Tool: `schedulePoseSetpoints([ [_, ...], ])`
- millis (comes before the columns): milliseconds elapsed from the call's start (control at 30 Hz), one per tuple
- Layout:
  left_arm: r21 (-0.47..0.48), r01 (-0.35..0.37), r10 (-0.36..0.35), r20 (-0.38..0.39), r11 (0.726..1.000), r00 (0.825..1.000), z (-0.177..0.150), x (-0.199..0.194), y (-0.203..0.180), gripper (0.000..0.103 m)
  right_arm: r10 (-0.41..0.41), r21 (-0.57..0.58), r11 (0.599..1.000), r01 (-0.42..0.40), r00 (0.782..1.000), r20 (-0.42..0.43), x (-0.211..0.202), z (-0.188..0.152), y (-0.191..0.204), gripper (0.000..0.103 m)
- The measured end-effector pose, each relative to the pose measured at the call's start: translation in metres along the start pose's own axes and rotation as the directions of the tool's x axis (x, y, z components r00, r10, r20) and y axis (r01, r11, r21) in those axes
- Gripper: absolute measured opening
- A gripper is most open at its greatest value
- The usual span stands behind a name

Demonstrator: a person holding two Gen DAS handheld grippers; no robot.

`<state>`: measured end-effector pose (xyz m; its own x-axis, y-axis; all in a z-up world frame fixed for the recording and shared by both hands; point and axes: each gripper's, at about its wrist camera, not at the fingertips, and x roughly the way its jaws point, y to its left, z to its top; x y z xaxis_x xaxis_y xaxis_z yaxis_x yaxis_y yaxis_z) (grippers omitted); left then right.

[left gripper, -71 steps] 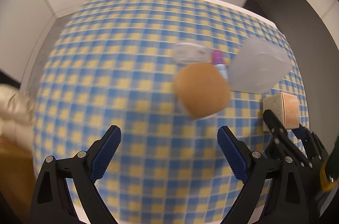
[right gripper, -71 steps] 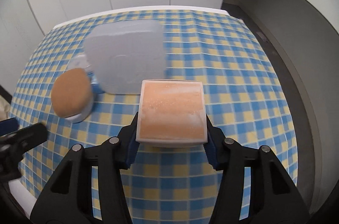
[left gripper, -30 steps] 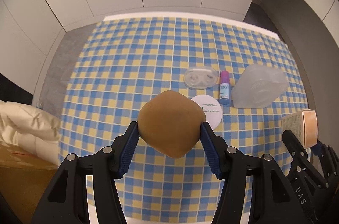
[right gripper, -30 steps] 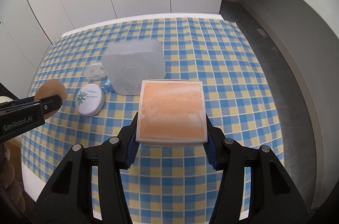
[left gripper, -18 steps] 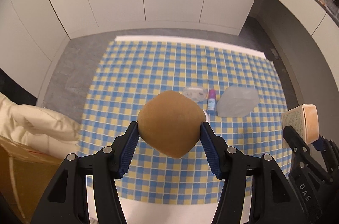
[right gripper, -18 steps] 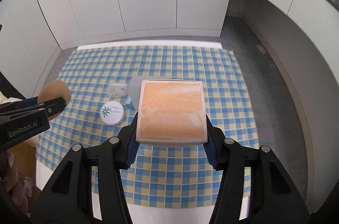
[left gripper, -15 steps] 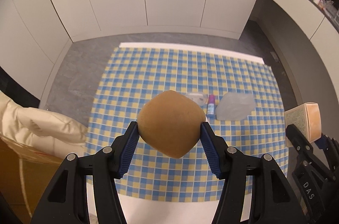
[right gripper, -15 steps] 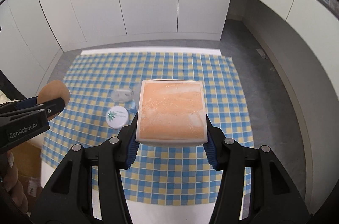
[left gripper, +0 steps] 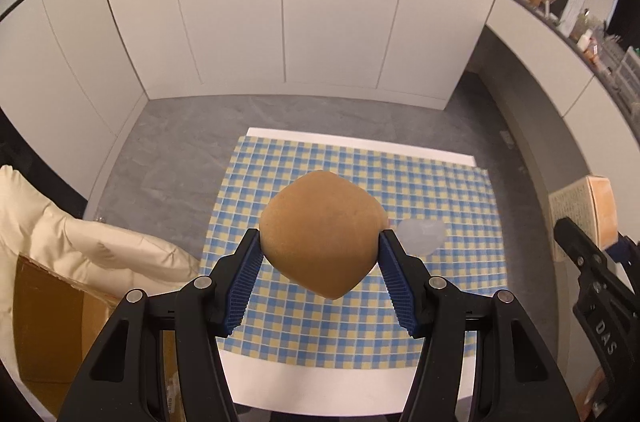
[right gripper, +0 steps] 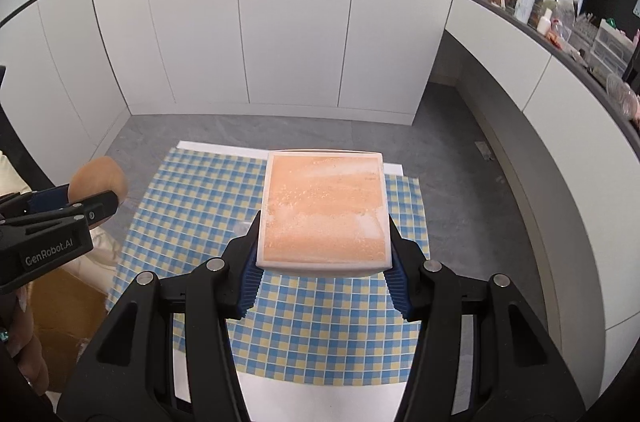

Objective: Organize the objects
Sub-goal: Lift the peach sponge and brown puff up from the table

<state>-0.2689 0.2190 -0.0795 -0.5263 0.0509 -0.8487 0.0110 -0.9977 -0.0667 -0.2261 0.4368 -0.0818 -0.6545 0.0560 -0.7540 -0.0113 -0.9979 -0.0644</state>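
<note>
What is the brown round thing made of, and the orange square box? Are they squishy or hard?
The brown round thing looks like soft sponge or foam: matte, finely grained, and its sides bulge between the left gripper's pads, so probably squishy. The orange square box in the right gripper looks like printed cardboard: flat faces, crisp white edges, small print on its side. Probably stiff, though that is a guess.

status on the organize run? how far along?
Nothing looks sorted yet. In hand: left gripper shut on the brown sponge, right gripper shut on the orange box, both high above the checkered table. Left: placing both, plus the clear container on the table.
</note>
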Motion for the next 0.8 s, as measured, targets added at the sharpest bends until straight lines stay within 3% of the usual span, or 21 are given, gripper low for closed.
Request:
schedulePoseSetpoints([
  [467, 0.016, -0.006, 0.004, 0.108, 1.000, 0.994, 0.022, -0.096, -0.002, 0.060, -0.017, -0.004, 1.000, 0.017, 0.998, 0.066, -0.091, 0.050, -0.006, 0.054],
  [800, 0.012, 0.005, -0.007, 0.139, 1.000, 0.990, 0.024, -0.130, -0.004, 0.060, -0.022, -0.031, 0.999, 0.025, 0.994, 0.110, -0.135, 0.061, -0.004, 0.054],
])
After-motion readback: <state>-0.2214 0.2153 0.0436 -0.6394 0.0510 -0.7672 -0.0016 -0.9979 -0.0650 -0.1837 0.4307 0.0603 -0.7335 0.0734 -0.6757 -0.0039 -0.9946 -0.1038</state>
